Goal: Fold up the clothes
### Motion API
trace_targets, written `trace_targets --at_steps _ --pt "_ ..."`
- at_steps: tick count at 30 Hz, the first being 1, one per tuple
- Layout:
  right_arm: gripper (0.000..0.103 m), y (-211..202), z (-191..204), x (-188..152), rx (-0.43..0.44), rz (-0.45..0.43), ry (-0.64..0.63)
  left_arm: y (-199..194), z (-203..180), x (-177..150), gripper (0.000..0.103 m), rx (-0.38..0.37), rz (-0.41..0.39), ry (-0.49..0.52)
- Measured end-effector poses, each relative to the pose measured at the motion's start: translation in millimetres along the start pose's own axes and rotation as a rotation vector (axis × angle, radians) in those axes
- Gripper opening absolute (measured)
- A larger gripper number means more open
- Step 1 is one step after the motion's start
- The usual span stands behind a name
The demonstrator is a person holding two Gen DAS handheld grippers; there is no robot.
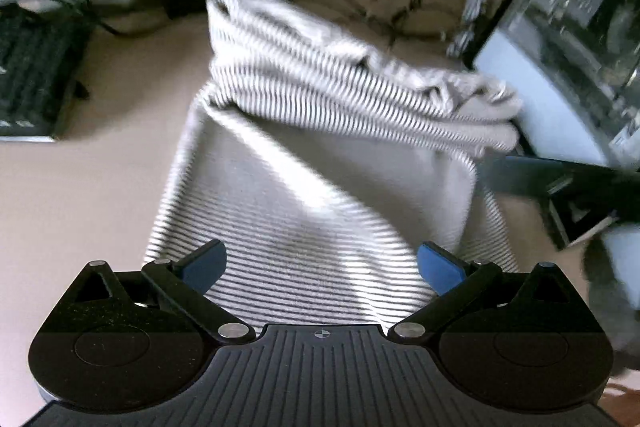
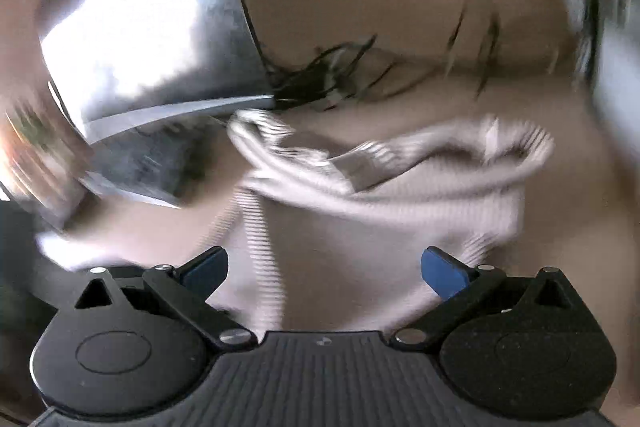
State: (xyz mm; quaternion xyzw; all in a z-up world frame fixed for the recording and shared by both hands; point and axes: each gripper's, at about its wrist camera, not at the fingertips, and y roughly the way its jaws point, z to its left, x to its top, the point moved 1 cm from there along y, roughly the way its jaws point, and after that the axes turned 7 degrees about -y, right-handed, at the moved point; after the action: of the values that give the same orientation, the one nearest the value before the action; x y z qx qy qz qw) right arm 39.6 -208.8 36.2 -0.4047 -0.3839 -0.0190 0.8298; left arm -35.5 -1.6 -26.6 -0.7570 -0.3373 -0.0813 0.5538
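Observation:
A grey-and-white striped garment lies on the beige table, its far part folded back into a thick roll. My left gripper is open just above the garment's near edge and holds nothing. In the right wrist view, which is blurred by motion, the same garment lies ahead with a rumpled fold across it. My right gripper is open over its near part and empty. The right gripper's black body shows in the left wrist view at the garment's right side.
A black keyboard sits at the left of the table. A monitor stands at the right, with tangled cables behind the garment. In the right wrist view a shiny dark screen is at the left and cables lie beyond the garment.

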Motion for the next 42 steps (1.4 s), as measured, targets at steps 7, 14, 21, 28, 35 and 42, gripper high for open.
trace_targets --at_steps 7,14,21,28,35,42 --pt "0.103 45.8 -28.7 12.1 -0.025 0.096 0.067 13.1 -9.0 0.4 0.103 0.011 -0.013 0.070" --pt "0.103 72.3 -36.2 -7.5 -0.064 0.069 0.115 -2.8 4.4 -11.0 0.103 -0.036 0.001 0.032" --pt "0.103 57.4 26.9 -41.4 -0.054 0.061 0.050 -28.8 3.8 -43.8 0.103 -0.109 0.081 0.075" --pt "0.103 32.5 45.4 -61.4 -0.025 0.066 0.020 -54.5 5.6 -67.3 0.103 -0.170 0.190 0.154" --pt "0.103 0.0 11.8 -65.1 -0.041 0.047 -0.014 -68.8 7.0 -49.6 0.103 -0.126 0.145 0.171" --pt "0.079 -26.5 -9.6 -34.0 -0.227 -0.108 0.001 -84.9 -7.7 -51.3 0.103 -0.061 -0.049 0.267"
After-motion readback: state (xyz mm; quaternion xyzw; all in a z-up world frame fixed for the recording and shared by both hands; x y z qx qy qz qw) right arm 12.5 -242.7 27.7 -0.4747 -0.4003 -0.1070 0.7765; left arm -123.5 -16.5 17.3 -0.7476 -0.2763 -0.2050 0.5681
